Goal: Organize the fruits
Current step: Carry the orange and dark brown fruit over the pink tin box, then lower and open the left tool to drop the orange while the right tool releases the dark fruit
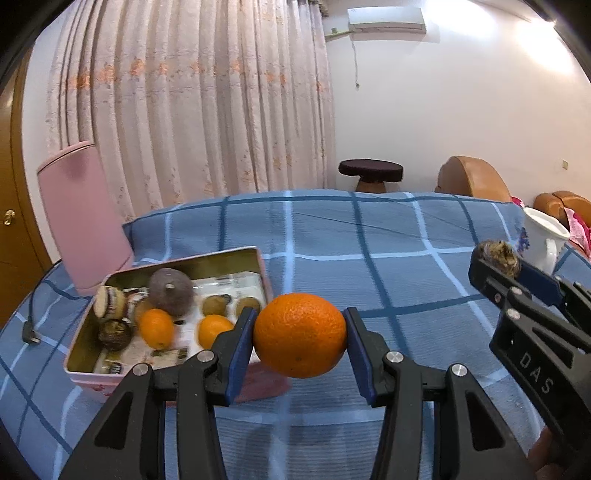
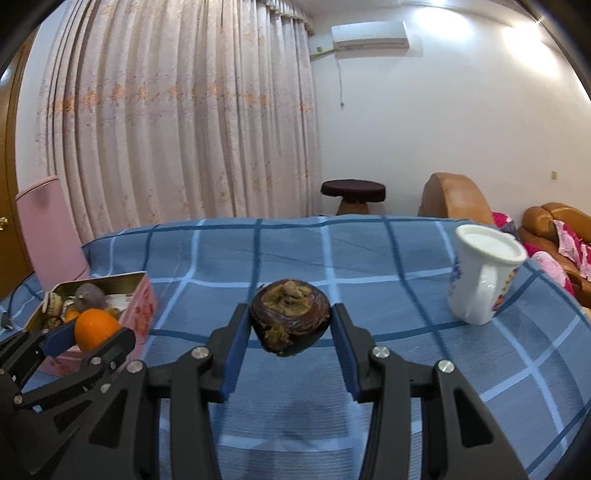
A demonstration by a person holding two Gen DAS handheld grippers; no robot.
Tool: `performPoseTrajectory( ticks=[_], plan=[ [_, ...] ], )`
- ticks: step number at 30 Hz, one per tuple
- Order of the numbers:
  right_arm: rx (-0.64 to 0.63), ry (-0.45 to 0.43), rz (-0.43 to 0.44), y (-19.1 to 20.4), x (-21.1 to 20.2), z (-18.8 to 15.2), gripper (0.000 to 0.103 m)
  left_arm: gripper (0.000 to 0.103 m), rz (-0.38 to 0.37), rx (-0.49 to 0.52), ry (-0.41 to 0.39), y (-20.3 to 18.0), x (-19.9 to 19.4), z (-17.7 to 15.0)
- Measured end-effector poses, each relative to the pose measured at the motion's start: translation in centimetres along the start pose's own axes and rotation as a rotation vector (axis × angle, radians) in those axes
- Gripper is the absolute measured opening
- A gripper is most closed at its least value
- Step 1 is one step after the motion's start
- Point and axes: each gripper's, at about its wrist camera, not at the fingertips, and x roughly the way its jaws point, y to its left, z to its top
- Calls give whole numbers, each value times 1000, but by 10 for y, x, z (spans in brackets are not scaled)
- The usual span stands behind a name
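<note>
Your left gripper [image 1: 300, 336] has its blue-padded fingers [image 1: 242, 339] clamped on an orange [image 1: 300, 335], one pad on each side, and the fruit hangs clear of the blue checked cloth [image 1: 369, 229] that covers the counter. Your right gripper [image 2: 290, 325] is clamped just the same on a dark brown, wrinkled fruit [image 2: 290, 317] with a dried, crusty top, also held above the cloth. From the left camera, that right gripper sits off at the right edge with the brown fruit pinched at its tip; from the right camera, your left gripper and its orange show low on the left, just in front of the tin.

Just beyond your left fingers, to the left, sits the open pink tin [image 1: 258, 258] on the cloth. Inside it are two smaller oranges [image 1: 157, 328] near the front, a big greyish-purple round fruit [image 1: 170, 291] behind them, a couple of small brown fruits [image 1: 214, 305] to its right, and some dark and pale pieces [image 1: 110, 302] crowded against the left wall. A black cable [image 1: 31, 332] lies on the cloth left of the tin.

Over on the right, a white mug [image 2: 484, 277] with a printed pattern stands upright near the counter's edge. Behind the tin a pink lid or bin [image 1: 79, 218] stands tall. Farther back: a dark round stool [image 2: 352, 190], brown sofas [image 2: 454, 199], curtains [image 2: 177, 122], and an air conditioner [image 2: 369, 33] up on the wall.
</note>
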Motion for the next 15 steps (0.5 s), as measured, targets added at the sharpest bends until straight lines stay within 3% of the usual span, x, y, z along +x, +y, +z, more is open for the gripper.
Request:
performPoseTrajectory(
  ticks=[15],
  plan=[
    [-59, -11, 140, 90, 8, 1, 47, 50, 99, -96, -30, 91, 2, 5]
  ],
)
